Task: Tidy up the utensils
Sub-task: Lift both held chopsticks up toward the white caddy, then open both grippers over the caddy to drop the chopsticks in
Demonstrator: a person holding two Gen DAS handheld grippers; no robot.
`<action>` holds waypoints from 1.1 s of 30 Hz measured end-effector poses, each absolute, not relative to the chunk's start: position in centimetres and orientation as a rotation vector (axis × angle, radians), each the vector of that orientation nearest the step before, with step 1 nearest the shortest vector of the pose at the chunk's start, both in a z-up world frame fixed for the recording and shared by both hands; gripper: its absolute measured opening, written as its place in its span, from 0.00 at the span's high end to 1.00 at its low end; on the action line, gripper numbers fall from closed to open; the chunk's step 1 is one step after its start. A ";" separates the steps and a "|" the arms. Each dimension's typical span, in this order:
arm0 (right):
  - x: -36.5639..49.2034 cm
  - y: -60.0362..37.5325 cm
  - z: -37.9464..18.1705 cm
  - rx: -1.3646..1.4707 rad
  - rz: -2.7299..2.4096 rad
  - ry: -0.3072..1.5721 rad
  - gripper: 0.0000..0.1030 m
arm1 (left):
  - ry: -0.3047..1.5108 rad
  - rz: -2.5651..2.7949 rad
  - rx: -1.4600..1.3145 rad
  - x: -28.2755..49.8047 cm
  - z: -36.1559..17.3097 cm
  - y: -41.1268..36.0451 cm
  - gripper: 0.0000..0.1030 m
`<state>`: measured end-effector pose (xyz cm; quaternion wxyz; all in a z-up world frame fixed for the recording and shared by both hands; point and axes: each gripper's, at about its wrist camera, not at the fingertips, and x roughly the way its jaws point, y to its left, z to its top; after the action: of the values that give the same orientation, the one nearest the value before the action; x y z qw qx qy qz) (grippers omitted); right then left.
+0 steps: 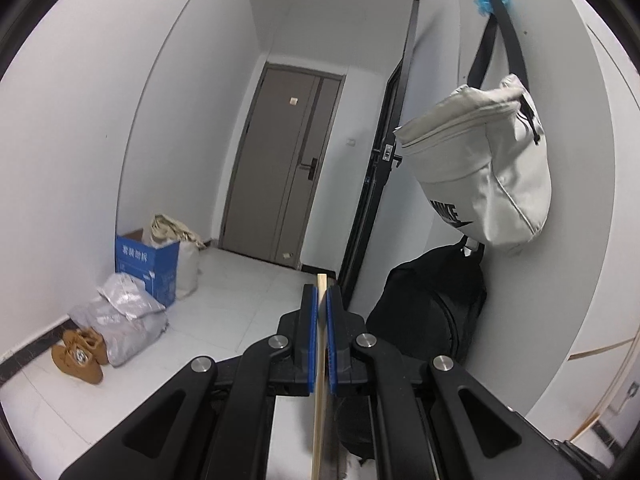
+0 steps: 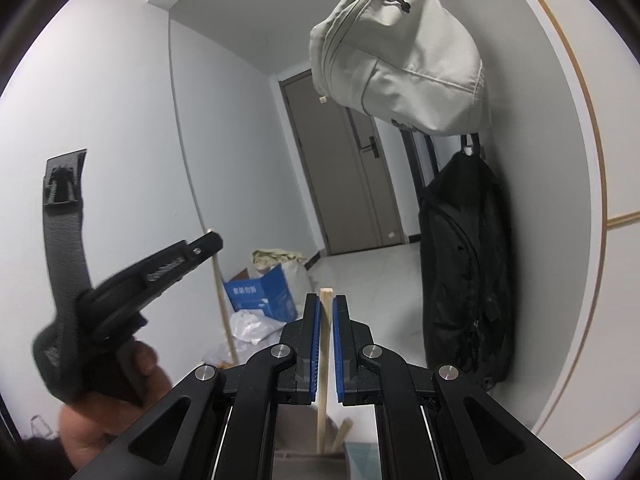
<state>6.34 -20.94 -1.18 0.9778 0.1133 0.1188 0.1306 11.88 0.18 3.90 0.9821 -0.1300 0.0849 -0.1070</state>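
Observation:
My left gripper is shut on a pale wooden chopstick that runs lengthwise between its blue pads and sticks out a little past the tips. My right gripper holds a second wooden chopstick between its blue pads; the jaws stand slightly wider, with a small gap on the right side. Another stick end shows low behind it. The left gripper and the hand holding it also show at the left of the right wrist view. Both grippers point up and away into a hallway.
A grey bag and a black bag hang on the right wall. A blue box, sacks and brown shoes lie on the floor at left. A brown door closes the hallway.

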 end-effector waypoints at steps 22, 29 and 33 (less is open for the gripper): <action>6.3 -22.0 -2.7 0.285 0.313 0.323 0.95 | 0.277 -0.370 -0.149 9.5 2.6 -0.7 0.99; 5.8 -21.8 -3.1 0.306 0.395 0.399 0.94 | 0.442 -0.532 -0.173 8.7 3.0 -0.1 0.99; 5.3 -21.4 -3.6 0.318 0.436 0.453 0.92 | 0.532 -0.570 -0.160 8.2 2.8 0.0 0.99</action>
<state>5.30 -21.41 -3.62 0.9386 0.1557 0.2219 0.2134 8.15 0.00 2.85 0.9218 -0.0778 0.2590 -0.2776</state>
